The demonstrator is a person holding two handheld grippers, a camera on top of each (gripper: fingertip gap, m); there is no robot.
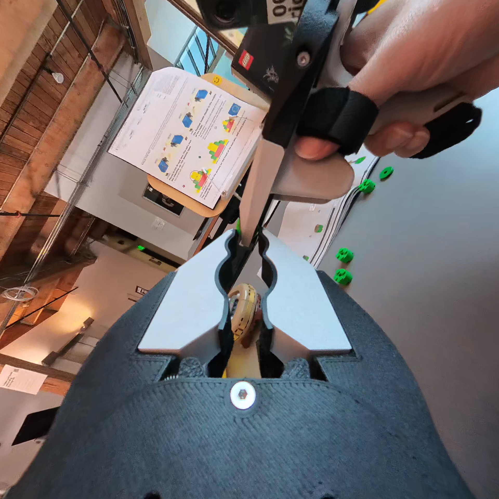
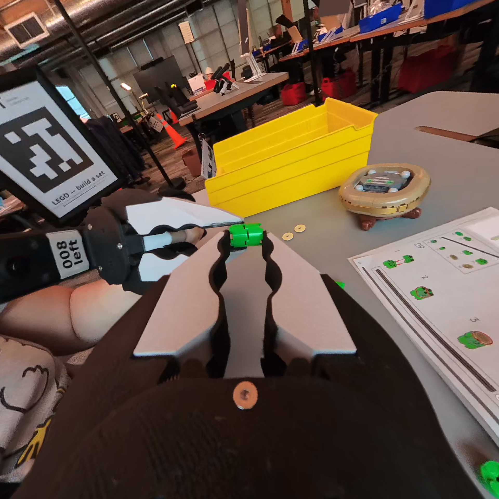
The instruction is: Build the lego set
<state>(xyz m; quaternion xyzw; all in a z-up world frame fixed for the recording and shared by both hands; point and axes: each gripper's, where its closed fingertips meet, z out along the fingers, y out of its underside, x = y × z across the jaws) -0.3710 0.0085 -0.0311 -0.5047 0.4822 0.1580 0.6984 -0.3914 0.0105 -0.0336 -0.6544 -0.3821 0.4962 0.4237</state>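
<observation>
My right gripper (image 2: 245, 237) is shut on a pair of joined green round bricks (image 2: 245, 235), one fingertip at each end, just above the grey table (image 2: 318, 259). My left gripper (image 2: 239, 236) comes in from the left. Its upper and lower fingertips touch the top and underside of the left brick. In the left wrist view my left gripper (image 1: 248, 237) stands narrowly apart at the tips. A finger (image 1: 259, 189) of the right gripper runs between them, and a sliver of green brick (image 1: 238, 224) shows there. A hand holds the right gripper.
A yellow bin (image 2: 291, 162) stands behind, with a tan round model (image 2: 383, 194) to its right. Two tan discs (image 2: 293, 232) lie near the bricks. An open instruction booklet (image 2: 432, 297) lies at right. Loose green bricks (image 1: 344, 255) lie on the table. A printed sheet (image 1: 189, 135) stands on a board. The tips of both grippers are at nearly the same place. The tan round model (image 2: 383, 194) is about 20 cm from both grippers' fingertips. Seen from the left wrist view (image 1: 239, 300) as well.
</observation>
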